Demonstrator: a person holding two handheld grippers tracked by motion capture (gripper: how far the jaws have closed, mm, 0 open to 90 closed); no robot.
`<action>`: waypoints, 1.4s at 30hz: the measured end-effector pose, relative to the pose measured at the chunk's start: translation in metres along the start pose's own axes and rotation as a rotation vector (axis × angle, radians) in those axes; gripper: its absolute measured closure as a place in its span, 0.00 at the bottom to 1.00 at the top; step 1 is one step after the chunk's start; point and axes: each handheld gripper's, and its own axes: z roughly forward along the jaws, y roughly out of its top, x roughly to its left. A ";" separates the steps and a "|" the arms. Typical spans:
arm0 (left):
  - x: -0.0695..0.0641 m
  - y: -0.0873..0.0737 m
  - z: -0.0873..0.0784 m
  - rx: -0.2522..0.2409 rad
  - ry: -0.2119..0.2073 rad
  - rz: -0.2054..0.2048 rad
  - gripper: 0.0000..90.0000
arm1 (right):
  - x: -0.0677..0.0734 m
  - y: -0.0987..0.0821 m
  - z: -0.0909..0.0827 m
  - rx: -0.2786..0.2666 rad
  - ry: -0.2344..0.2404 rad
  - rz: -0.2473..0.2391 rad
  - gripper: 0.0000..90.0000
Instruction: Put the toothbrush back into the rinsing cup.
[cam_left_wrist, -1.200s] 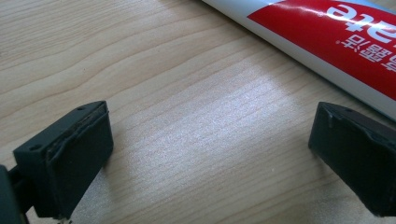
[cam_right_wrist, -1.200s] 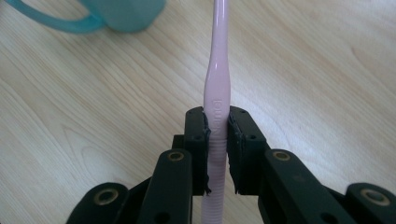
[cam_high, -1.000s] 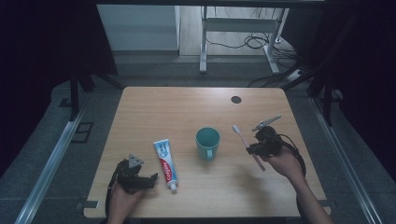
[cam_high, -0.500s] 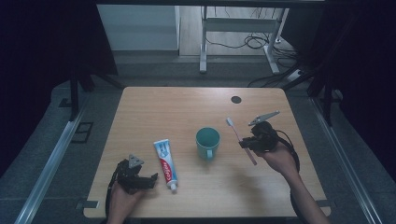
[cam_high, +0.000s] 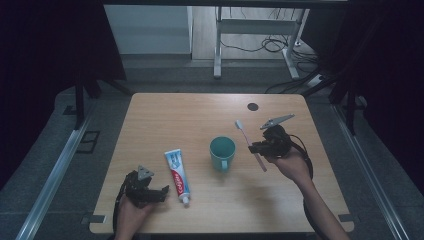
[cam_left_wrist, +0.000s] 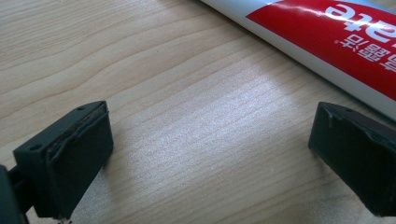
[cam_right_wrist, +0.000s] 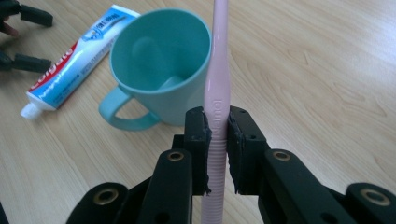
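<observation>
Right gripper view: your right tongs pinch the pink toothbrush beside the teal mug; your left tongs gape wide, empty, on the bench near the toothpaste tube.

Above the mug, the toothbrush head was cut off by the top edge. The toothpaste tube was only partly visible, its lettering cropped.
</observation>
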 end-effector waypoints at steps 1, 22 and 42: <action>0.000 0.000 0.000 0.000 0.000 0.000 0.00 | 0.000 0.000 0.000 0.000 0.000 0.000 0.87; 0.000 0.000 0.000 0.000 0.000 -0.002 0.00 | 0.006 0.023 0.007 -0.067 0.031 -0.007 0.87; 0.000 0.000 0.000 0.000 -0.001 -0.003 0.00 | 0.013 0.044 0.016 -0.137 0.060 0.007 0.87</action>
